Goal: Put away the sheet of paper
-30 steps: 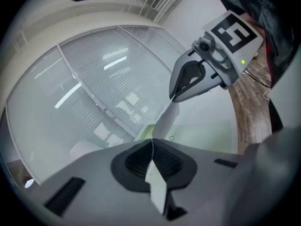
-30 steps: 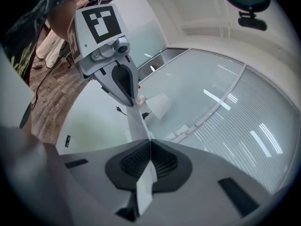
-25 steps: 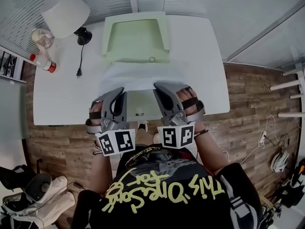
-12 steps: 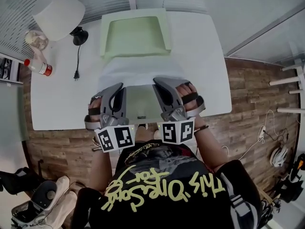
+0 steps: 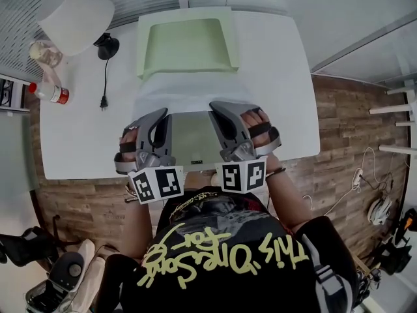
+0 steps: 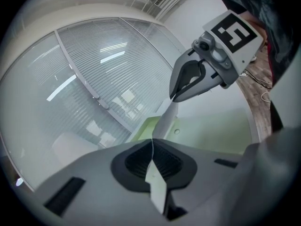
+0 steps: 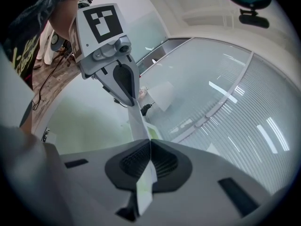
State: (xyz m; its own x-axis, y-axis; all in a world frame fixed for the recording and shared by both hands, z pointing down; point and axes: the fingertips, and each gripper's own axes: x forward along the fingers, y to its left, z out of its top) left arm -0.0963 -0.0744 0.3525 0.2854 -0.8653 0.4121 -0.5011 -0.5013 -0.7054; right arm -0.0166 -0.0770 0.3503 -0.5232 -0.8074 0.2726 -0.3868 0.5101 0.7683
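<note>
A white sheet of paper (image 5: 189, 96) hangs over an open light-green folder (image 5: 186, 44) on the white table (image 5: 273, 77). My left gripper (image 5: 161, 114) is shut on the sheet's near left corner, and my right gripper (image 5: 215, 107) is shut on its near right corner. The sheet's far edge droops onto the folder's far half. In the left gripper view the paper (image 6: 162, 121) runs from my shut left gripper (image 6: 151, 147) to the right gripper (image 6: 175, 97). The right gripper view shows the paper (image 7: 136, 121) pinched in my right gripper (image 7: 149, 147).
A white lamp shade (image 5: 75, 15) with a black base (image 5: 107, 46) and a loose cord (image 5: 103, 83) stands at the far left. A bottle with a red cap (image 5: 47, 91) lies beside it. Wood floor (image 5: 339, 135) shows beyond the table's right and near edges.
Both grippers have carried the sheet a little farther in over the table, toward the folder's far half. Both stay shut on the paper.
</note>
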